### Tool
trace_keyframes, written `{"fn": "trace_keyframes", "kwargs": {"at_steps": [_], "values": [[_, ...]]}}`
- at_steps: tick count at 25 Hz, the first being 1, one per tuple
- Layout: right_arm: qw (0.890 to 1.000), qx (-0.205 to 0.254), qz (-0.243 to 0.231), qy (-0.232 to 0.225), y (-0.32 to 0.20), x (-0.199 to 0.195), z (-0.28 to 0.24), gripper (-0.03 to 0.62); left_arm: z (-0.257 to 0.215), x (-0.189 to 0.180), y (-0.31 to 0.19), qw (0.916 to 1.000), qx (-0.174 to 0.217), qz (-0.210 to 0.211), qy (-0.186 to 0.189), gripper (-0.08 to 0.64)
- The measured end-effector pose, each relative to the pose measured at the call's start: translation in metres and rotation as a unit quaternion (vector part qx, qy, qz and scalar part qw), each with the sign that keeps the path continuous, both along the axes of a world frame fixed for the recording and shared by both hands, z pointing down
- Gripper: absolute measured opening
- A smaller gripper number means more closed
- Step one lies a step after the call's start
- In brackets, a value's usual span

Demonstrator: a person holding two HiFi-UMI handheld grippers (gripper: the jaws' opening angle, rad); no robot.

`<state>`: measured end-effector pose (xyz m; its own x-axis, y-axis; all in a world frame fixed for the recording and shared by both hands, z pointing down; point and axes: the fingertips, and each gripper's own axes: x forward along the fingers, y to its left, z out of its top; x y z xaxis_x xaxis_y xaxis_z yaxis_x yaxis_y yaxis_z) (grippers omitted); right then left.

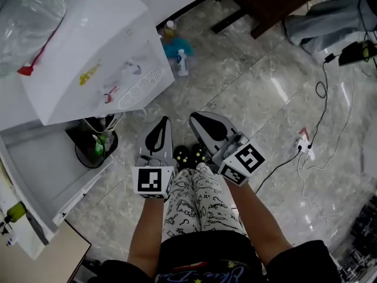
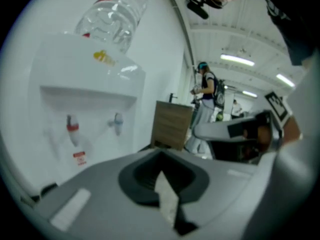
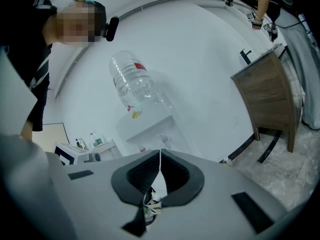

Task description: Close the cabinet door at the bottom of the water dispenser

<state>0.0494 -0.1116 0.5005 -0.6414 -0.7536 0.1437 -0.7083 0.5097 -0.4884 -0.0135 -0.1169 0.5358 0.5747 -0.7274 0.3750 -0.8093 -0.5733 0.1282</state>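
Fingers of the left gripper are pressed together at the tips, and those of the right gripper meet the same way; neither grips anything. Both grippers hang side by side over the marble floor, just right of the water dispenser. Its cabinet door stands swung open at the near left, apart from both grippers, baring a dark round container inside. Two bottles stand on the floor farther off.
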Motion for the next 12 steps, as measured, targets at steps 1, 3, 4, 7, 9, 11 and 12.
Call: {"fn": "trace_keyframes", "kwargs": {"at_steps": [1,3,4,7,9,11,12], "values": [[1.000,0.008,0.004,-0.003,0.001,0.004,-0.014,0.017,-0.015,0.003,0.001,1.0000,0.007,0.006,-0.001,-0.003],[1.000,0.025,0.010,-0.008,0.001,0.012,-0.045,0.017,-0.046,0.007,0.004,0.9997,0.016,0.017,-0.002,-0.003],[0.999,0.031,0.010,-0.009,0.004,0.015,-0.063,0.017,-0.064,0.008,0.008,0.9995,0.022,0.024,-0.006,-0.003],[0.999,0.028,-0.005,-0.019,0.026,0.015,-0.125,0.017,-0.133,0.010,0.030,0.9979,0.044,0.047,-0.010,-0.003],[0.999,0.031,-0.026,-0.024,0.039,0.012,-0.165,0.017,-0.178,0.007,0.040,0.9972,0.056,0.050,0.002,-0.003],[0.998,0.047,-0.046,-0.024,0.044,0.011,-0.198,0.017,-0.216,0.006,0.044,0.9958,0.079,0.047,0.010,-0.003],[0.997,0.057,-0.051,-0.025,0.043,0.010,-0.213,0.017,-0.232,0.006,0.044,0.9949,0.090,0.043,0.011,-0.003]]}}
